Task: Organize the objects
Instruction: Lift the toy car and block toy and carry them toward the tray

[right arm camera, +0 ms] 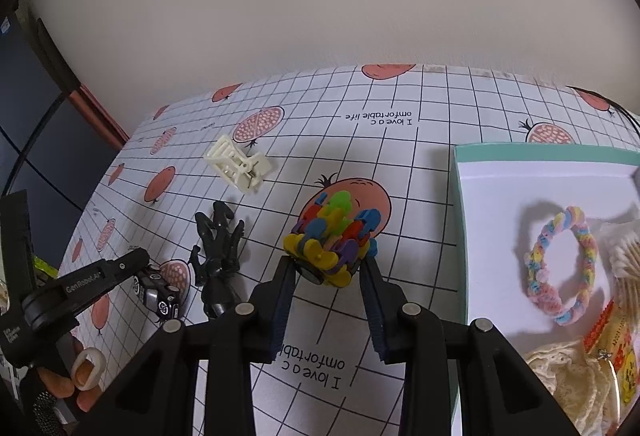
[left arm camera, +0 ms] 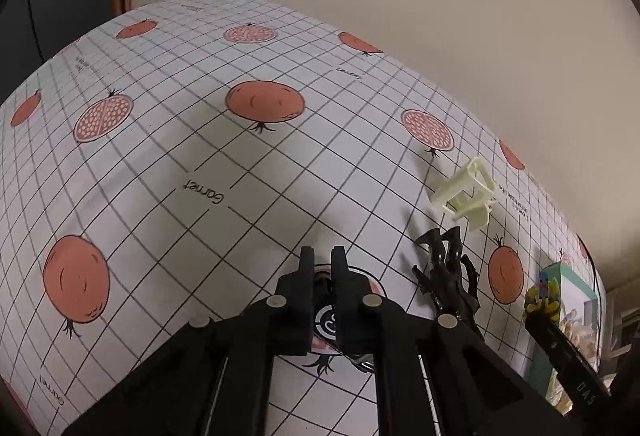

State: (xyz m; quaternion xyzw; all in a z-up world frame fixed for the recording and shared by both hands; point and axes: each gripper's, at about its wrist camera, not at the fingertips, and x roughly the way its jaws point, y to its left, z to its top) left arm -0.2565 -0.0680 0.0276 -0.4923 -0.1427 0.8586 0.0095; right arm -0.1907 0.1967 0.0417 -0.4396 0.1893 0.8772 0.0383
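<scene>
A plain beige wall point(right arm camera: 320, 4) backs a table under a white grid cloth point(left arm camera: 168, 172) printed with pomegranates (some whole, some cut) and small captions. Toward the far left of the cloth lies a cream clip point(right arm camera: 239, 167), with a black claw clip point(right arm camera: 218, 244) nearer. The right gripper point(right arm camera: 329, 263) pinches a multicoloured toy point(right arm camera: 331, 236) just above the cloth, left of a teal-rimmed box point(right arm camera: 460, 220) holding a pastel braided ring point(right arm camera: 560, 264). The left gripper point(left arm camera: 323, 260), fingers nearly together, closes on a small black toy car point(right arm camera: 156, 294) at the near left.
</scene>
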